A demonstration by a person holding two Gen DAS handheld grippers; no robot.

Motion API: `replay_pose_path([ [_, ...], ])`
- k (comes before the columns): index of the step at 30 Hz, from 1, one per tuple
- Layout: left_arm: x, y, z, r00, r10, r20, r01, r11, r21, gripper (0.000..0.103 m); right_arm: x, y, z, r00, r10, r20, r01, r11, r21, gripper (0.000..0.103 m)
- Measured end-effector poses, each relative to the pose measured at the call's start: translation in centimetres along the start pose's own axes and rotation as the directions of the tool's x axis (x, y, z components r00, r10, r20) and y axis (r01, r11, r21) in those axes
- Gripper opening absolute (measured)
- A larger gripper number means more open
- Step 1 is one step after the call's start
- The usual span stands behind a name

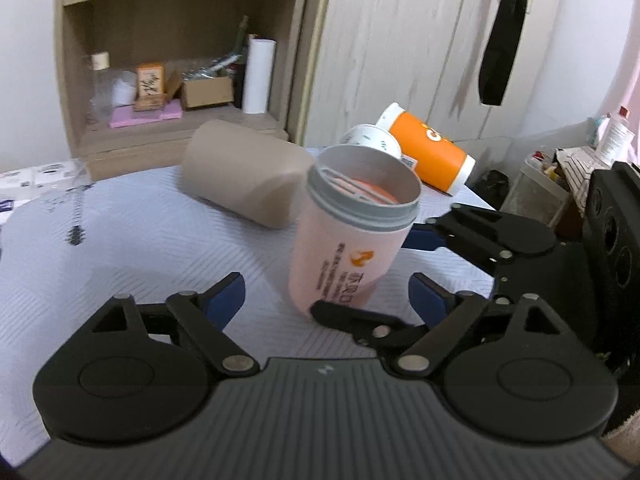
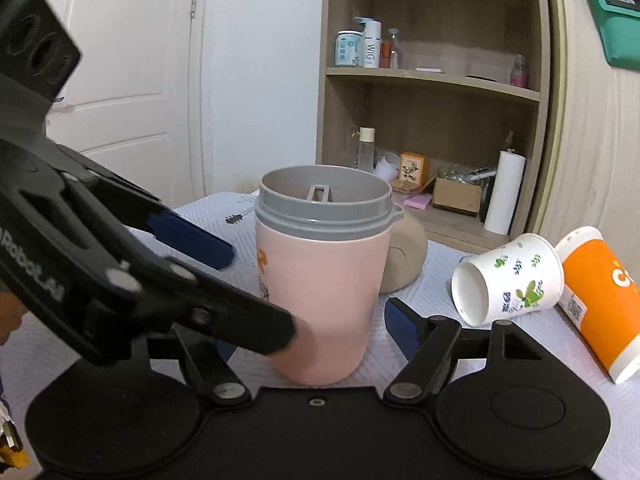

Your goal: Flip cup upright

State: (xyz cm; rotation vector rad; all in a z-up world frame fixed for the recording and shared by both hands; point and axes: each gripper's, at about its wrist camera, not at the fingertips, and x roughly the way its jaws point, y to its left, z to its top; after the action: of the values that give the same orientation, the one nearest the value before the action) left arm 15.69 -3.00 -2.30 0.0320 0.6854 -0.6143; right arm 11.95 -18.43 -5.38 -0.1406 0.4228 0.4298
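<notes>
A pink cup with a grey rim (image 1: 352,240) stands upright on the white quilted table, mouth up; it also shows in the right wrist view (image 2: 324,280). My left gripper (image 1: 328,292) is open, its blue pads apart, just in front of the cup. My right gripper (image 2: 312,332) is open with the cup between its fingers, not clamped; it reaches in from the right in the left wrist view (image 1: 428,236). The left gripper's fingers (image 2: 192,240) cross the left of the right wrist view beside the cup.
A brown cylinder (image 1: 244,176) lies behind the cup. A white printed paper cup (image 2: 508,280) and an orange cup (image 2: 600,300) lie on their sides to the right. A wooden shelf unit (image 1: 180,60) and wardrobe stand behind the table.
</notes>
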Motion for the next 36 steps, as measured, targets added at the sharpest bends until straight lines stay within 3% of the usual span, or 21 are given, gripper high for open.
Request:
replay_pose_path([
  [4, -1.4, 0.1, -0.6, 0.999, 0.049, 0.017, -0.048, 0.998, -0.032, 0.099, -1.5, 0.1, -0.5, 0.999, -0.047, 0.013, 0.047, 0.998, 0.034, 0.080],
  [8, -3.0, -0.6, -1.1, 0.991, 0.134, -0.001, -0.134, 0.991, -0.025, 0.100, -3.8, 0.7, -1.4, 0.995, -0.093, 0.023, 0.091, 0.994, 0.059, 0.080],
  [15, -6.5, -2.2, -2.1, 0.960, 0.281, -0.001, -0.280, 0.959, -0.049, 0.100, -8.2, 1.7, -0.7, 0.985, -0.149, 0.084, 0.141, 0.985, 0.099, 0.080],
  [21, -10.4, -3.4, -3.1, 0.950, 0.311, 0.038, -0.306, 0.947, -0.095, 0.101, -12.4, 3.5, 0.5, 0.970, -0.185, 0.155, 0.172, 0.981, 0.092, 0.081],
  [25, -12.9, -4.5, -3.7, 0.932, 0.351, 0.088, -0.343, 0.935, -0.094, 0.103, -14.7, 4.6, 1.2, 0.961, -0.212, 0.178, 0.199, 0.976, 0.090, 0.083],
  [30, -15.0, -5.7, -4.4, 0.905, 0.399, 0.145, -0.388, 0.916, -0.100, 0.103, -16.4, 5.4, 1.5, 0.954, -0.250, 0.165, 0.237, 0.967, 0.094, 0.084],
  [36, -16.3, -6.8, -5.3, 0.894, 0.416, 0.168, -0.400, 0.908, -0.123, 0.103, -17.7, 5.3, 1.2, 0.947, -0.286, 0.146, 0.265, 0.953, 0.148, 0.087],
])
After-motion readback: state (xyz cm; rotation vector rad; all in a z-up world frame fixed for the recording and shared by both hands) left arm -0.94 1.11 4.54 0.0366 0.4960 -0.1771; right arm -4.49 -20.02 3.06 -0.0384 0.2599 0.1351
